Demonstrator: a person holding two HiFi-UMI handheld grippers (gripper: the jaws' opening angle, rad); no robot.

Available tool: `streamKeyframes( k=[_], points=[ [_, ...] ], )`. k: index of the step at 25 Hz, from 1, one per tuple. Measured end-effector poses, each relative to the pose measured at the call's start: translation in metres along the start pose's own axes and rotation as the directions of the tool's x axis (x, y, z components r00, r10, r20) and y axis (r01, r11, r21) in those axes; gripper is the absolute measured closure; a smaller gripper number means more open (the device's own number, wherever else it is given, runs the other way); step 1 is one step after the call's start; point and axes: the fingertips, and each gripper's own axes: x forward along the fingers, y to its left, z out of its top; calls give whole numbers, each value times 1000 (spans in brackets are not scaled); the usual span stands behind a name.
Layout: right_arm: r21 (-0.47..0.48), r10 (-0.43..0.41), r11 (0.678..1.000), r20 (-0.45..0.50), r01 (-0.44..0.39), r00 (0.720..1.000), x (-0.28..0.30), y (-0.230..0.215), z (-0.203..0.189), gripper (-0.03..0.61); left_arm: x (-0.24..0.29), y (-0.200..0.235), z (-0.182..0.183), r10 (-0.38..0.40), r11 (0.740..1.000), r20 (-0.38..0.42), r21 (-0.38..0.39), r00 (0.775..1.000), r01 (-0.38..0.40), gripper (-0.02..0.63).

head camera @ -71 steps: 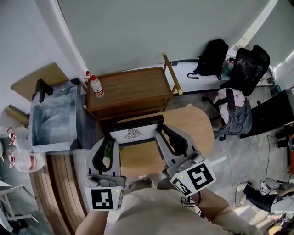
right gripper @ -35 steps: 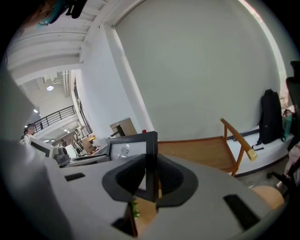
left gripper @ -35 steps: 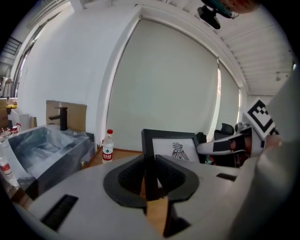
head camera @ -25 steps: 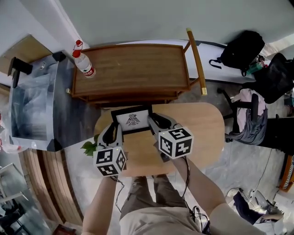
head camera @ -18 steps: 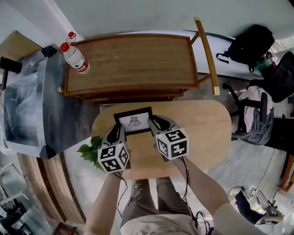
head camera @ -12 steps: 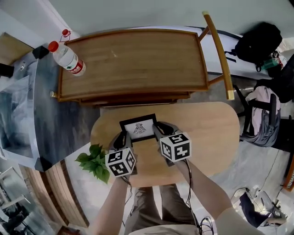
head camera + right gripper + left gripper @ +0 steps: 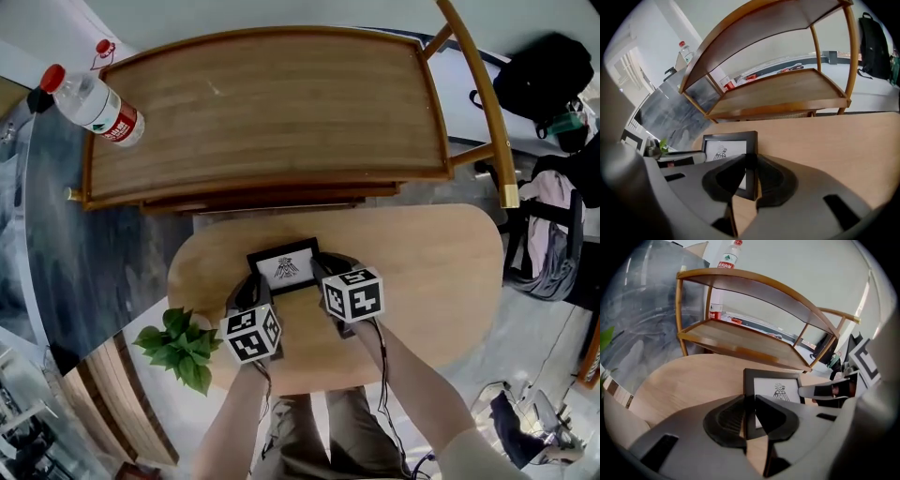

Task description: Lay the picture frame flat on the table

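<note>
- A person's two handheld grippers hold a black picture frame (image 7: pixel 284 268) by its sides, low over a light wooden table (image 7: pixel 427 272), near the table's far edge.
- The left gripper (image 7: pixel 749 401) has its jaws clamped on the frame's left border – the black moulding sits pinched between the two dark pads.
- The right gripper (image 7: pixel 751 163) is likewise closed on the frame's right border, and the frame's lower corner shows between its jaws.
- The frame's face is turned up toward the head camera and shows a small dark emblem on white paper; whether its back rests fully on the tabletop cannot be told.
- A green potted plant (image 7: pixel 178 345) stands off the table's left edge, beside the left gripper's marker cube.
- Beyond the table stands a two-tier wooden cart (image 7: pixel 262 103) with curved rails – apart from the frame.
- A plastic water bottle (image 7: pixel 89 101) with a red cap shows at the cart's left end.
- A black backpack (image 7: pixel 542 70) lies on the floor at the far right.
</note>
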Motion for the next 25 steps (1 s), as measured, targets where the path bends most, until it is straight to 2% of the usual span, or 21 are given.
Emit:
streamKeyframes(
  k=[9, 14, 18, 22, 25],
  points=[
    [3, 13, 1000, 23, -13, 1000, 19, -5, -7, 515, 21, 10, -4, 2, 1000, -5, 21, 1000, -2, 543],
    [-3, 30, 1000, 30, -30, 999, 18, -4, -9, 508, 18, 9, -6, 5, 998, 9, 69, 1000, -5, 541],
    [-18, 14, 1000, 24, -14, 1000, 13, -7, -10, 497, 8, 11, -2, 23, 999, 28, 35, 999, -24, 541],
    [-1, 1, 1000, 45, -1, 999, -6, -3, -2, 504, -12, 3, 10, -3, 998, 45, 66, 999, 0, 541],
    [34, 2, 999, 65, -5, 998, -36, 10, 12, 537, -39, -8, 31, -40, 996, 69, 81, 997, 34, 543]
  ],
)
